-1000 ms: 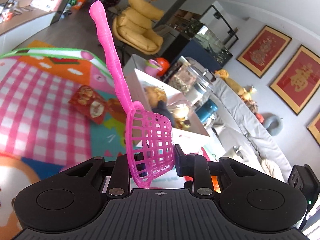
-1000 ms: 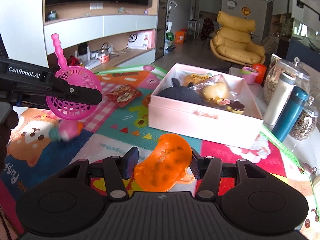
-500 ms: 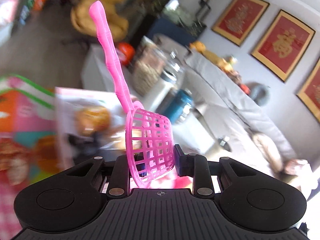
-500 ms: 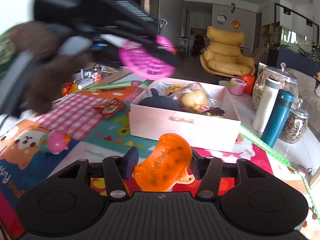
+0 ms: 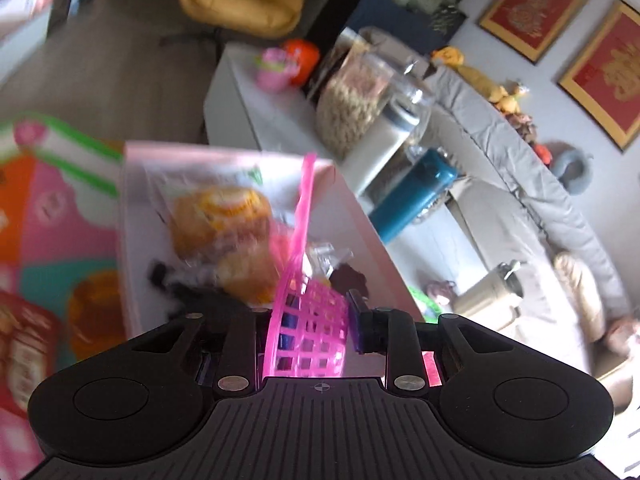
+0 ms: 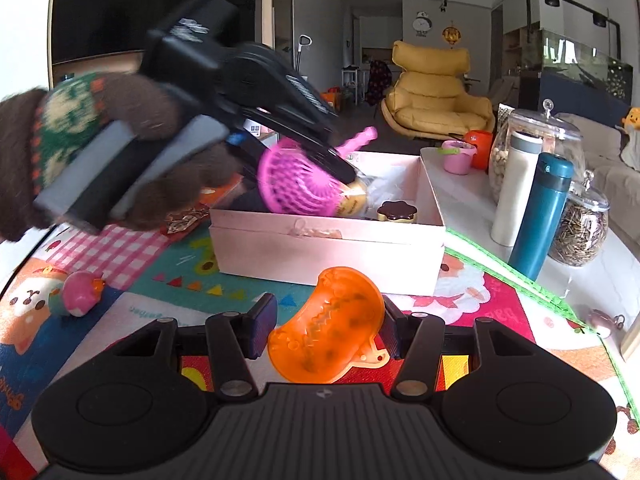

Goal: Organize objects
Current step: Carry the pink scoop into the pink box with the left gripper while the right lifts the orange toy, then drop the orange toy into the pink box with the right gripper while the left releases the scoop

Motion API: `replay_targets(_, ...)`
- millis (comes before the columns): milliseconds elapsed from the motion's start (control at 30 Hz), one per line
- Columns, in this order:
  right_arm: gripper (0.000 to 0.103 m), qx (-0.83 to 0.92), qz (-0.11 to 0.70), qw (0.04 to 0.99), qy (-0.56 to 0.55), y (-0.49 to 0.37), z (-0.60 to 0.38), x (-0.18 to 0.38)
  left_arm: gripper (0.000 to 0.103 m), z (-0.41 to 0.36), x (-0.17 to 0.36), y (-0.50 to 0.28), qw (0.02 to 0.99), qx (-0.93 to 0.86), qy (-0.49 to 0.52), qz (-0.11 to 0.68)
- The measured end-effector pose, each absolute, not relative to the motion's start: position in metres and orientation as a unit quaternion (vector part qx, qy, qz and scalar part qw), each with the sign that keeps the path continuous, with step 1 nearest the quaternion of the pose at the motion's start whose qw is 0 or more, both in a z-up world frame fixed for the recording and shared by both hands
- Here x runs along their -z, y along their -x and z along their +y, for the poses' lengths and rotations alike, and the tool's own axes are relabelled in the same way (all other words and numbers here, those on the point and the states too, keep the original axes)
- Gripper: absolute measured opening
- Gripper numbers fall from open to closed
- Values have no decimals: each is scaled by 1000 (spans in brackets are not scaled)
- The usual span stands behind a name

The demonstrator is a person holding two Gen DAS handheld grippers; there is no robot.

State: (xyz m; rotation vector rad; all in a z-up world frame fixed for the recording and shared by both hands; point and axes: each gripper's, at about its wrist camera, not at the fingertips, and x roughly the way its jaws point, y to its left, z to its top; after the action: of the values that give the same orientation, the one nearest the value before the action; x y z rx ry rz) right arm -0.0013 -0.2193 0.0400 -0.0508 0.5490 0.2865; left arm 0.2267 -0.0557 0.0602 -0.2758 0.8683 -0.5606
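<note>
My left gripper (image 5: 314,326) is shut on a pink toy sieve (image 5: 310,332), its long handle pointing forward over the open pink box (image 5: 132,280). In the right wrist view the same left gripper (image 6: 344,174), held by a hand in a brown knitted glove (image 6: 76,140), hangs over the box (image 6: 328,256) with the pink sieve (image 6: 300,188) in its jaws. My right gripper (image 6: 330,328) is shut on an orange toy mould (image 6: 326,326), just in front of the box. The box holds wrapped buns (image 5: 218,218), a dark item and a brown flower-shaped piece (image 6: 398,212).
A colourful play mat (image 6: 180,276) lies under the box, with a pink ball toy (image 6: 80,294) and a red snack packet (image 5: 24,352) on it. To the right stand a white bottle (image 6: 514,188), a teal flask (image 6: 542,216) and glass jars (image 6: 580,228). A yellow armchair (image 6: 436,88) is behind.
The left gripper has swung with the sieve from the mat to above the box, and the sieve's handle has tipped forward and down. The right gripper has crept a little closer to the box.
</note>
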Motion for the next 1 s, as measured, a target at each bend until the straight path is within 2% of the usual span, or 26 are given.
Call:
replay_targets(100, 53, -140, 274, 951, 29, -3, -219, -40, 31, -57, -77, -208, 890, 259, 62, 370)
replay_targets(167, 53, -138, 276, 951, 30, -6, -219, -41, 29, -59, -88, -197, 908, 252, 36, 334)
replay_targets(233, 53, -137, 277, 951, 31, -7, -218, -42, 29, -56, -98, -187, 915, 257, 52, 306)
replay_targets(333, 53, -135, 277, 951, 32, -8, -219, -44, 29, -35, -105, -185, 908, 284, 141, 274)
replay_targets(433, 53, -139, 281, 949, 23, -14, -221, -47, 29, -26, -103, -194, 885, 301, 201, 294)
replay_targets(500, 53, -136, 285, 949, 18, -19, -221, -49, 29, -32, -99, -200, 883, 293, 203, 305)
replay_targets(700, 53, -127, 287, 949, 10, -28, -226, -53, 29, -7, -99, -177, 910, 257, 197, 260)
replay_targets(833, 53, -117, 282, 952, -3, -38, -235, -65, 29, 11, -98, -129, 924, 253, 159, 239)
replay_targets(1000, 53, -123, 258, 957, -41, -56, -254, -106, 29, 40, -82, -72, 941, 222, 102, 235)
